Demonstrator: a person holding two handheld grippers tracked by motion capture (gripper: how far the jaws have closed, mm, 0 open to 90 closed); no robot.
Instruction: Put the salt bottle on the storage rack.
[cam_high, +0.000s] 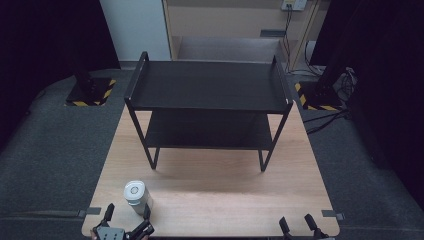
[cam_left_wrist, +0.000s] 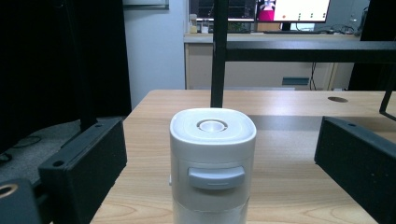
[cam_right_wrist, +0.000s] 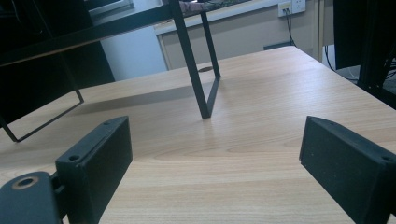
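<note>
A white container (cam_high: 136, 197) with a rounded square lid stands upright on the wooden surface (cam_high: 220, 195), near the front edge at the left side. In the left gripper view it has a small round cap in the middle of the lid and a grey tab on its front wall. The left hand-held gripper (cam_high: 126, 214) is at the front edge, and its two jaws are apart, one on each side of the container; a gap shows between each jaw and the container wall, so they are not touching it. The right hand-held gripper (cam_high: 297, 223) is at the front edge on the right side, its jaws also apart, with bare wood between them. A black two-level shelf (cam_high: 207, 85) stands on the back half of the surface, well apart from the container.
</note>
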